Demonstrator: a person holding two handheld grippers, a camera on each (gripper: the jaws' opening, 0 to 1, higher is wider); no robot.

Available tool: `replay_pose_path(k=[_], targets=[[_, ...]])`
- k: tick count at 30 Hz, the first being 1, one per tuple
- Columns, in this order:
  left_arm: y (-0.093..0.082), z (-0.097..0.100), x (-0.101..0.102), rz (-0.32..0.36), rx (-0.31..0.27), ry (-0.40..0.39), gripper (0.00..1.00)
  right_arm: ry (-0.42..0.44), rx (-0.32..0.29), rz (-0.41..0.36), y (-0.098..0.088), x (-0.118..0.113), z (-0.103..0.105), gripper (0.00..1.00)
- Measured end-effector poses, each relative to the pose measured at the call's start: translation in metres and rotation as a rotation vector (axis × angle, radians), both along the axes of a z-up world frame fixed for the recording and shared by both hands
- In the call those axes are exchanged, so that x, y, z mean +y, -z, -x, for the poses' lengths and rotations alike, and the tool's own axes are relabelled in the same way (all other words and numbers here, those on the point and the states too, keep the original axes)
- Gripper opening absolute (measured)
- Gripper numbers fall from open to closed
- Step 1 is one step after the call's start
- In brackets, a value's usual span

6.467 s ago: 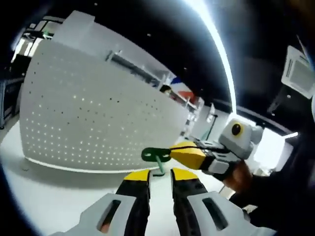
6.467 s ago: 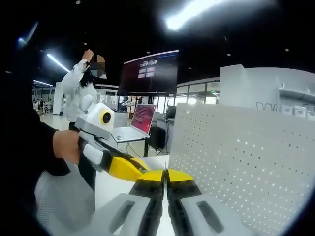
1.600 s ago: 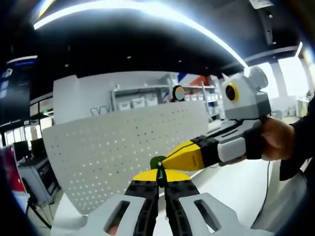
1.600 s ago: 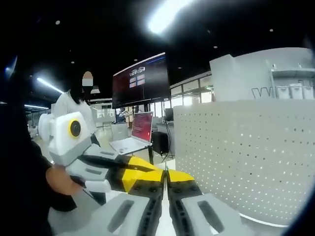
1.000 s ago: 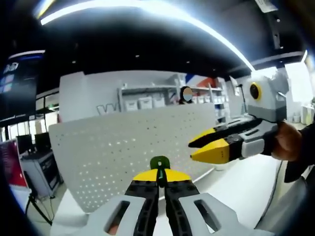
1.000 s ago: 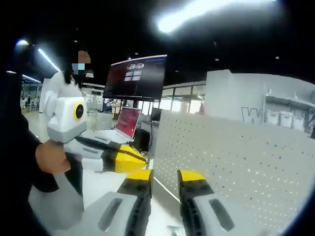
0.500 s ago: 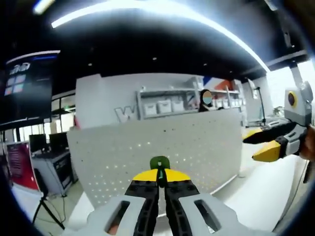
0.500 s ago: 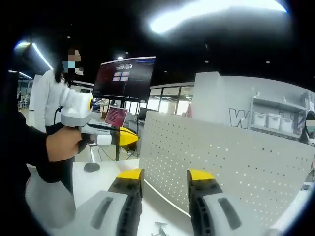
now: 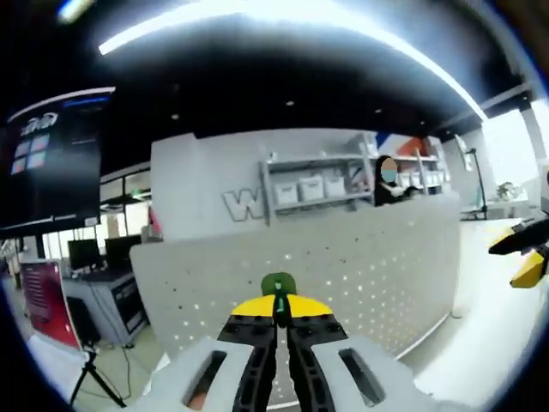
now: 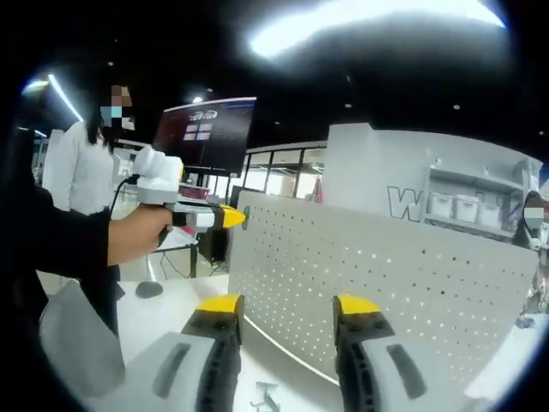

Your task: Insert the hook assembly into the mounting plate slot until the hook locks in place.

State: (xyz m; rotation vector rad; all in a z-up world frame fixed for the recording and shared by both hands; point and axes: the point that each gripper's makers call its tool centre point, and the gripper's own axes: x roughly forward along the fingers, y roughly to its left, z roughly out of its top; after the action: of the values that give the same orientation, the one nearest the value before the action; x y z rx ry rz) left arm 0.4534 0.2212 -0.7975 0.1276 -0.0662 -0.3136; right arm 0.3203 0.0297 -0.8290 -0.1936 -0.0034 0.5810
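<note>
A large letter W stands on the grey back wall (image 9: pixel 214 184).

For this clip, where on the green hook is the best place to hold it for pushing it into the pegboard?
Keep the grip the left gripper has: jaws shut on the green hook's lower stem, from behind, so its rounded head projects forward, free, towards the white perforated plate. The hook's far end is too small to judge.
</note>
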Motion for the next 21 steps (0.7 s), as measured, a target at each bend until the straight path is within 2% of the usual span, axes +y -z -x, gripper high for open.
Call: replay_pose_path(k=[10,21], targets=[[-0.009,-0.035,0.008,0.011,-0.008,-0.039,0.02,0.016,0.012,-0.004,0.003,-0.008,-0.008,0.43],[-0.007,-0.062,0.016,-0.007,-0.009,-0.076,0.02,0.041,0.023,-0.003,0.004,-0.020,-0.016,0.45]])
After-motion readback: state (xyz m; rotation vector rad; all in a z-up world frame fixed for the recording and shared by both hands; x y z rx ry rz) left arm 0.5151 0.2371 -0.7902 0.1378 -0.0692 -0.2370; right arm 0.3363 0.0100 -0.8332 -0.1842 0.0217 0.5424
